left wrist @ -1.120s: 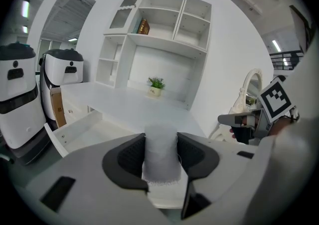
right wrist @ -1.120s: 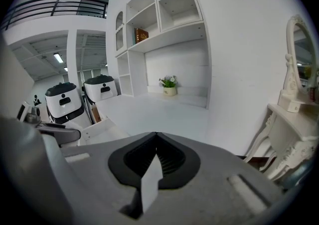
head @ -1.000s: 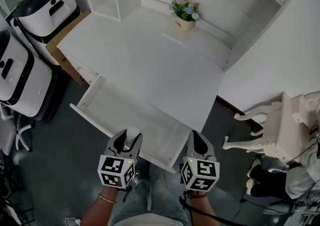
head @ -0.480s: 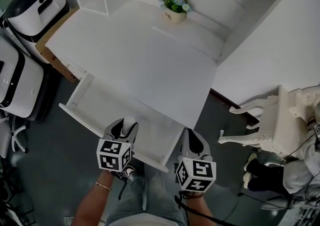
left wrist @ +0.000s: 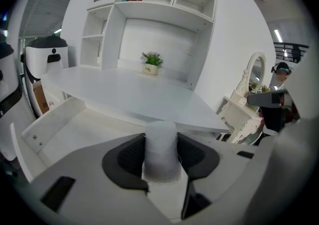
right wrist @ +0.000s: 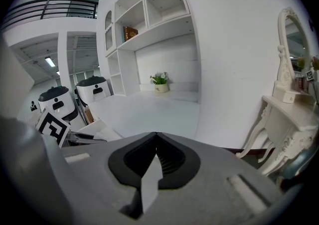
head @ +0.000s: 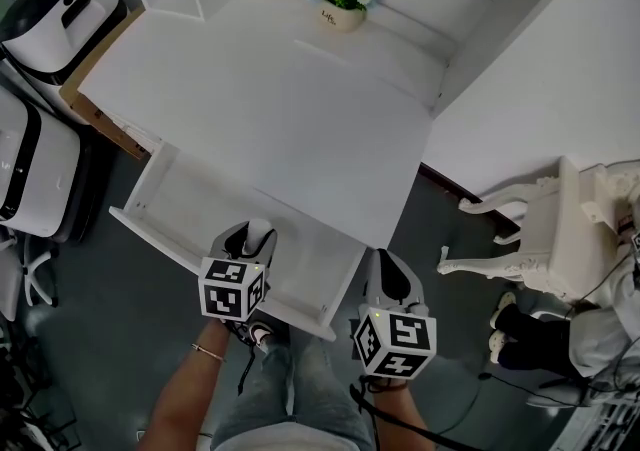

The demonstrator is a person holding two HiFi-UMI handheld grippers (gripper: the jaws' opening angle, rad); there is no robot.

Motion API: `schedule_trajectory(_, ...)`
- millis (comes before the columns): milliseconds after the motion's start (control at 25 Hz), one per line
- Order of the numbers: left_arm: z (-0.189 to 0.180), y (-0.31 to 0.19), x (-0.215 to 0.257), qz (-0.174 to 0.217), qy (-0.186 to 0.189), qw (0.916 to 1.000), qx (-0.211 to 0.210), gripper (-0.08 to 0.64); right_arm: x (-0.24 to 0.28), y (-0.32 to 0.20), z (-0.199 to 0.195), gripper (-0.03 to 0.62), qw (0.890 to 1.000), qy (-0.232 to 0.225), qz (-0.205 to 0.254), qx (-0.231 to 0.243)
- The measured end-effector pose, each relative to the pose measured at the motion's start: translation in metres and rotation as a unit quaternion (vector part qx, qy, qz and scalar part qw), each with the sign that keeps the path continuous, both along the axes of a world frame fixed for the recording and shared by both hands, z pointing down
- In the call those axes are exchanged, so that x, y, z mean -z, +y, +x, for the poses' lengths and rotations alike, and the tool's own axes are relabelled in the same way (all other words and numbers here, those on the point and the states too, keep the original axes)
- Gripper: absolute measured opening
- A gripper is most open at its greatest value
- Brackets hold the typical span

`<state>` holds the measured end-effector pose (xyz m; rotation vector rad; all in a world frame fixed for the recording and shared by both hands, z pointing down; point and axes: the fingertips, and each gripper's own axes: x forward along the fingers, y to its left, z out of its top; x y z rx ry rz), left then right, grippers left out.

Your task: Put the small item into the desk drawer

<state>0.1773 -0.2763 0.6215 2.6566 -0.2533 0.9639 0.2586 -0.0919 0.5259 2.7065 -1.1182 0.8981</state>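
Left tongs (head: 256, 234), clamped on small white roll (left wrist: 160, 151), have advanced over the open drawer (head: 190, 201); release probably next. Right tongs (right wrist: 155, 155) pressed together, empty.

Print on the flowerpot (head: 341, 17) at 12 o'clock is too small to read. The left edge cuts off a white machine (head: 25, 164) at 9 o'clock. The left gripper (head: 250, 237) hides part of the front of the drawer (head: 190, 204).
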Motion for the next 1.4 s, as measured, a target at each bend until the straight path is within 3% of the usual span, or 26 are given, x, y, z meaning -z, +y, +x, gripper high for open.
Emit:
schedule_trajectory(480, 0.026, 0.001, -0.034, 0.011, -0.037, 0.9989, -0.027, 0.175, -0.011, 0.008, 0.012, 0.005, 1.000, -0.012, -0.003, -0.021)
schedule_trajectory(760, 0.033, 0.006, -0.064, 0.016, -0.082, 0.9954, -0.048, 0.176, -0.019, 0.018, 0.020, 0.005, 0.999, -0.017, -0.005, -0.029)
schedule_trajectory(1400, 0.041, 0.003, -0.106, 0.024, -0.131, 0.9895, -0.056, 0.176, -0.037, 0.021, 0.024, 0.005, 0.999, -0.030, -0.010, -0.026)
